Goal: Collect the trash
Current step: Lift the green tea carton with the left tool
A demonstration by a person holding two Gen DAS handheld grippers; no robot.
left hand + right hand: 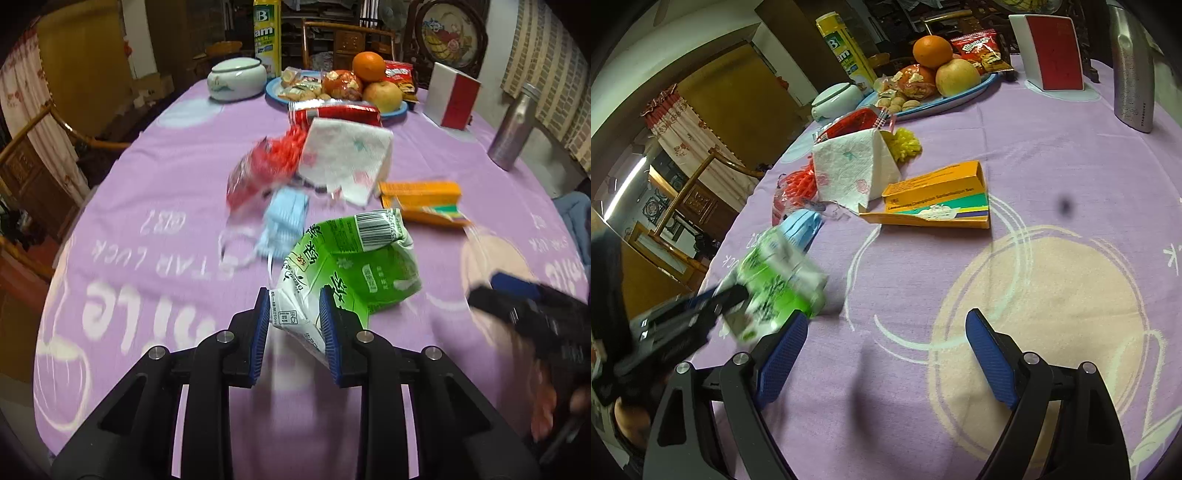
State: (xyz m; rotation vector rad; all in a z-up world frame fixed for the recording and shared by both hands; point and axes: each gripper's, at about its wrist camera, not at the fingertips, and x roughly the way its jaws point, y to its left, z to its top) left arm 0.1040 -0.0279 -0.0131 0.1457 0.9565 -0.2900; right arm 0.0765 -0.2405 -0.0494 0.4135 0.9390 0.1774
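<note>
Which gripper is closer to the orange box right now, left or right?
Right, though neither is close. The right gripper hangs open over bare cloth, with the orange box straight ahead of it. The left gripper is off to the side, shut on the green carton.

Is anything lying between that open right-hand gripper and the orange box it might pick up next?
Nothing visible does. Only bare purple tablecloth lies between the open right gripper and the orange box. The paper napkin sits beside the box, to its left.
</note>
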